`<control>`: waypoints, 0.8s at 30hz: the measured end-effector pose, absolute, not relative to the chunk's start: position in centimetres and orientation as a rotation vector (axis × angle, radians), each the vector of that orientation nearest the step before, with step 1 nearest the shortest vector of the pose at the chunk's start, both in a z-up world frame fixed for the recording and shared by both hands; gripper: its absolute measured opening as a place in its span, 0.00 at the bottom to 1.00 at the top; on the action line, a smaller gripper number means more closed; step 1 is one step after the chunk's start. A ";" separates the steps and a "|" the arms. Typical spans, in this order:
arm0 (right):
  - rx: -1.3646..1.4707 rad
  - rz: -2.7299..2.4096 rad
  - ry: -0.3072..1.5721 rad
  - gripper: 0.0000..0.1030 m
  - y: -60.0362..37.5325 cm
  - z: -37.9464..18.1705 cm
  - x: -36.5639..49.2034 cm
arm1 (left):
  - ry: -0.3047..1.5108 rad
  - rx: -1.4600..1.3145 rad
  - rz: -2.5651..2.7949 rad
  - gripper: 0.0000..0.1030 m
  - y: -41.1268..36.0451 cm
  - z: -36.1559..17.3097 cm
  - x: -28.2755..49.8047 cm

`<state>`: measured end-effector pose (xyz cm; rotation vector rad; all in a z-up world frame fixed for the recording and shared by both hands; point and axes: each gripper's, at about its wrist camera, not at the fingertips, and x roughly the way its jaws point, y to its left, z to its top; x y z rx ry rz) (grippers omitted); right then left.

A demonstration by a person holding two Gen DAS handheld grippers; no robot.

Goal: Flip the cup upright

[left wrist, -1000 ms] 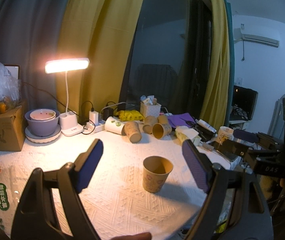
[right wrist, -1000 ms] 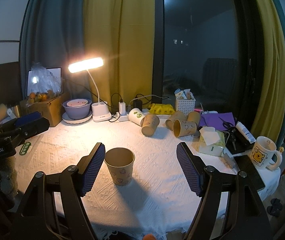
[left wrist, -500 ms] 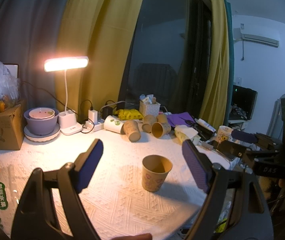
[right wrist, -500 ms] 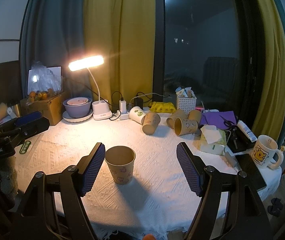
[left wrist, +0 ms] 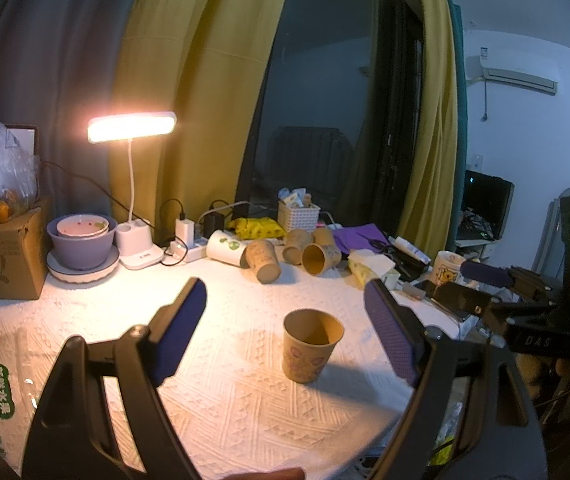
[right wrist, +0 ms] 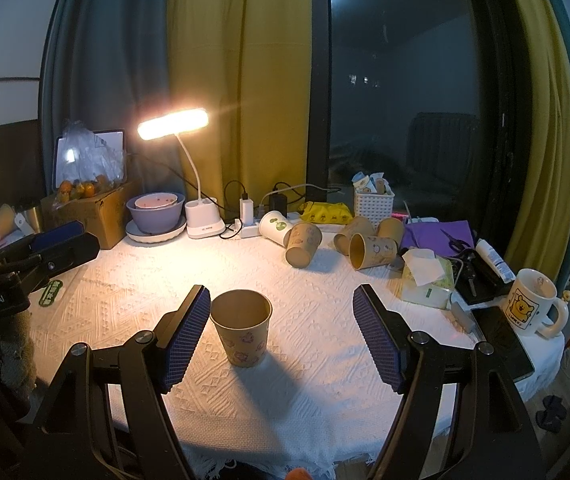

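The upright cup (right wrist: 241, 332) stands on the tablecloth (right wrist: 325, 368) near its front edge. Behind it lie tipped cups (right wrist: 303, 245); the lamp (right wrist: 201, 224) stands back left, apparently beside stacked bowls (right wrist: 156, 216).

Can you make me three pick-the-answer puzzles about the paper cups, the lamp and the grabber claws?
1. Where does the upright brown paper cup stand?
A. on the white patterned tablecloth
B. inside the purple bowl
C. on the cardboard box

2. What colour are the pads of the right gripper?
A. red
B. blue
C. green

3. What state is the white desk lamp in?
A. switched off
B. knocked over
C. switched on

Answers: 1 A, the cup rests mouth up on the cloth between the open fingers. 2 B, both textured pads look blue. 3 C, its bar glows and lights the cloth. The left gripper is open too.
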<state>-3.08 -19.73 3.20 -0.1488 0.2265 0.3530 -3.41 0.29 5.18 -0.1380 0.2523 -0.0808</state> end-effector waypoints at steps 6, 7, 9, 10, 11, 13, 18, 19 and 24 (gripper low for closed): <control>-0.148 0.352 0.227 0.75 -19.7 3.2 -3.1 | 0.252 -0.138 -0.081 0.80 0.3 5.2 -3.4; -0.148 0.353 0.227 0.75 -19.6 3.2 -3.1 | 0.253 -0.137 -0.083 0.80 0.2 5.1 -3.5; -0.148 0.353 0.227 0.75 -19.6 3.2 -3.1 | 0.252 -0.136 -0.084 0.80 0.0 5.0 -3.5; -0.148 0.353 0.227 0.75 -19.7 3.2 -3.0 | 0.252 -0.136 -0.083 0.80 0.1 5.0 -3.4; -0.148 0.353 0.227 0.75 -19.7 3.2 -3.0 | 0.252 -0.137 -0.083 0.80 0.0 5.0 -3.5; -0.148 0.353 0.228 0.75 -19.7 3.2 -3.1 | 0.253 -0.137 -0.083 0.80 0.0 5.0 -3.5; -0.149 0.353 0.228 0.75 -19.7 3.2 -3.1 | 0.252 -0.137 -0.083 0.80 0.0 5.1 -3.5; -0.148 0.352 0.227 0.75 -19.7 3.3 -3.0 | 0.252 -0.137 -0.083 0.80 0.0 5.0 -3.5; -0.147 0.352 0.228 0.75 -19.7 3.2 -3.1 | 0.252 -0.137 -0.083 0.80 -0.1 5.0 -3.5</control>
